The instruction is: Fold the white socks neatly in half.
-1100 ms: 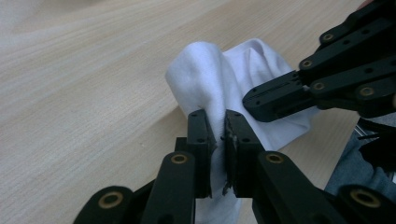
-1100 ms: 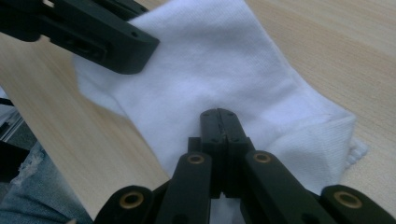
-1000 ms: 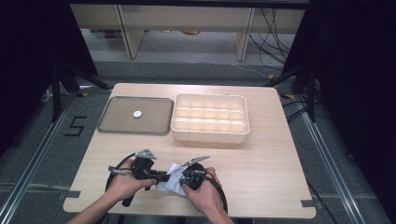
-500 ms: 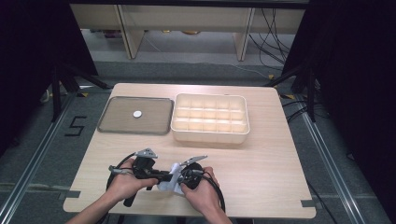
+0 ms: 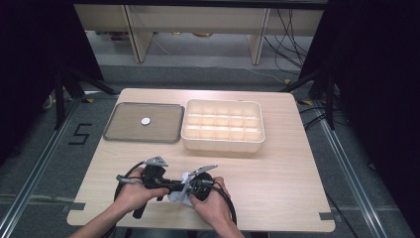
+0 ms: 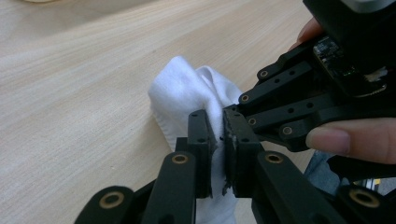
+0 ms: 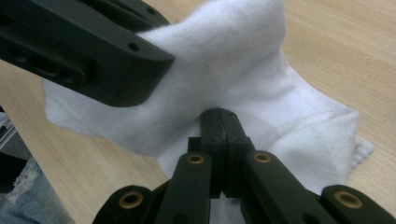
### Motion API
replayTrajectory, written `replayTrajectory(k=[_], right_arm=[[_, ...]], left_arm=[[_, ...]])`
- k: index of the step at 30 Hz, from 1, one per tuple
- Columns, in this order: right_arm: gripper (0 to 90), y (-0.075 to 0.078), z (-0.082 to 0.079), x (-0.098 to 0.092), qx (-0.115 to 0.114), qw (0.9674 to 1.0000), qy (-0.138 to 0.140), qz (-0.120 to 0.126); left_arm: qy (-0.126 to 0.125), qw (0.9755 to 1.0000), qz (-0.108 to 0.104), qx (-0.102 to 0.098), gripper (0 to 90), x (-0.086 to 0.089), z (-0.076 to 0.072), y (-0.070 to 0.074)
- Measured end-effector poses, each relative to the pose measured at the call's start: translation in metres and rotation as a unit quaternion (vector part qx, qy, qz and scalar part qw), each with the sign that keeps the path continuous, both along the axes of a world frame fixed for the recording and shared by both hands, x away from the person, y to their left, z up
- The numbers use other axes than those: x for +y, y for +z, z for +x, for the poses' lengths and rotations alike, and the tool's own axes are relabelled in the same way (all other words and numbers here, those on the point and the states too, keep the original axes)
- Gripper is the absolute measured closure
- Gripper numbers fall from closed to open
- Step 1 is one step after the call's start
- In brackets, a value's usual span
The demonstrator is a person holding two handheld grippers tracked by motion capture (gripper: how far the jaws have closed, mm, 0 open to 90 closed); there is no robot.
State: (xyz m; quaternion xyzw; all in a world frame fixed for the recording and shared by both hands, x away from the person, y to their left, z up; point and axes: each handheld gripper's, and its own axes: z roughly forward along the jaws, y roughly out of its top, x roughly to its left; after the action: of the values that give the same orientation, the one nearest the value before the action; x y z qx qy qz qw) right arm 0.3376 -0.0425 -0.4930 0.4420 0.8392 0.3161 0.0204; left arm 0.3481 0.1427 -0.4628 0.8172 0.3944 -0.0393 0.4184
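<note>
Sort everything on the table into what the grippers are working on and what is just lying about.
In hand:
- white ribbed cloth sock, clamped by both
- left gripper
- right gripper

Lying about:
- cream plastic compartment tray
- flat grey rectangular tray
- small white round disc on the grey tray

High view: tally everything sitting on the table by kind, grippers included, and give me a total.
Grippers: 2, the left gripper and the right gripper, both clamped on the cloth
White cloth: 1
Flat grey tray: 1
Small white disc on that tray: 1
Cream divided box: 1
Total: 6
</note>
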Motion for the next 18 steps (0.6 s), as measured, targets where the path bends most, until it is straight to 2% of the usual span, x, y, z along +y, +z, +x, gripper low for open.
replayTrajectory(k=[6, 9, 12, 16, 18], right_arm=[[90.0, 0.000, 0.000, 0.002, 0.002, 1.0000, 0.002, -0.001], [90.0, 0.001, 0.000, 0.003, 0.000, 1.0000, 0.002, -0.001], [90.0, 0.001, 0.001, 0.002, -0.002, 1.0000, 0.002, -0.001], [90.0, 0.010, -0.002, -0.002, -0.004, 1.0000, 0.000, 0.008], [90.0, 0.018, -0.003, -0.007, -0.016, 0.9997, -0.002, 0.017]], left_arm=[[-0.003, 1.0000, 0.000, 0.002, 81.6, 0.001, 0.001, 0.000], [0.001, 0.9999, 0.010, -0.003, 81.7, 0.001, 0.001, 0.001], [0.001, 0.9999, 0.011, -0.004, 81.7, 0.001, 0.001, 0.001], [0.002, 0.9999, 0.009, -0.008, 81.7, 0.002, 0.001, 0.001], [0.000, 0.9999, 0.008, -0.007, 81.7, 0.003, 0.002, 0.001]])
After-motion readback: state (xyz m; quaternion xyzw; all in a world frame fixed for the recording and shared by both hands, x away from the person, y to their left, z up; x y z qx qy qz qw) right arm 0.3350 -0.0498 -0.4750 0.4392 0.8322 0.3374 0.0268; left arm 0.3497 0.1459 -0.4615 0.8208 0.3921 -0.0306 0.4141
